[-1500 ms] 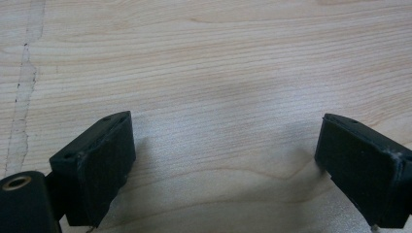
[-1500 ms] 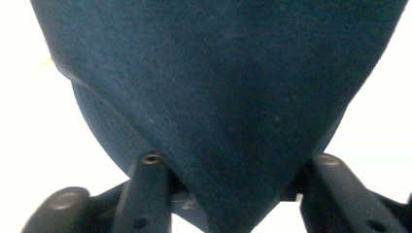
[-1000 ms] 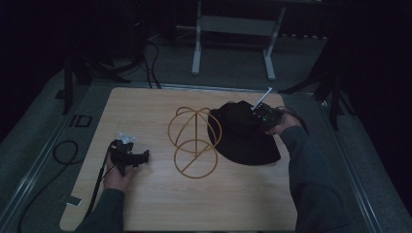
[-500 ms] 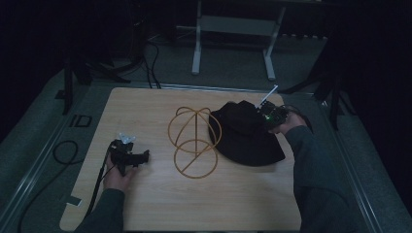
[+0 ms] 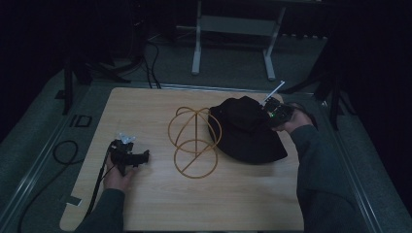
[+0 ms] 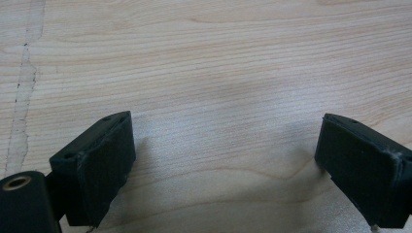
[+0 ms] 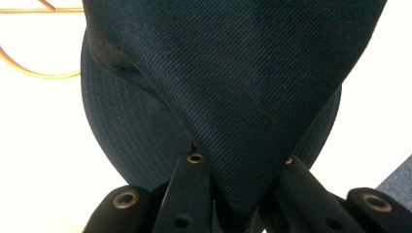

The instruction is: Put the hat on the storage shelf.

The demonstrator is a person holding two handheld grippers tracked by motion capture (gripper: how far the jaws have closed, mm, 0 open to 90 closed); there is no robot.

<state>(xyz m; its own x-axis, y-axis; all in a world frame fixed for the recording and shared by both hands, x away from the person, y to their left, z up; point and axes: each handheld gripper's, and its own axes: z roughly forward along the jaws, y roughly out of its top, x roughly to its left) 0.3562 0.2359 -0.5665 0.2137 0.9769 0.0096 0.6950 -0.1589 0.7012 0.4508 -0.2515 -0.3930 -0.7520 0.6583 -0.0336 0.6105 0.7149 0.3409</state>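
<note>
While the right claw (image 5: 272, 112) pinches a fold of the dark hat (image 5: 245, 131) and lifts its crown into a peak, the hat's brim lies on the wooden bench (image 5: 145, 199), right of the middle. Seen along that claw's jaws in the right gripper view, the dark blue cloth (image 7: 233, 87) is drawn tight between them, with the stitched brim spread below. Just left of the hat stands a gold wire stand (image 5: 194, 141) made of hoops, its round base flat on the bench and its upper loops rising close against the hat's left edge; whether wire and cloth touch cannot be told. Well apart, near the bench's left front, the left claw (image 5: 141, 158) rests low over bare wood, its jaws wide apart with nothing between them, as the left gripper view (image 6: 228, 160) shows plainly. A black cable (image 5: 58, 155) loops over the grey floor left of the bench, and a metal frame (image 5: 233, 29) stands on the floor beyond the far edge.
</note>
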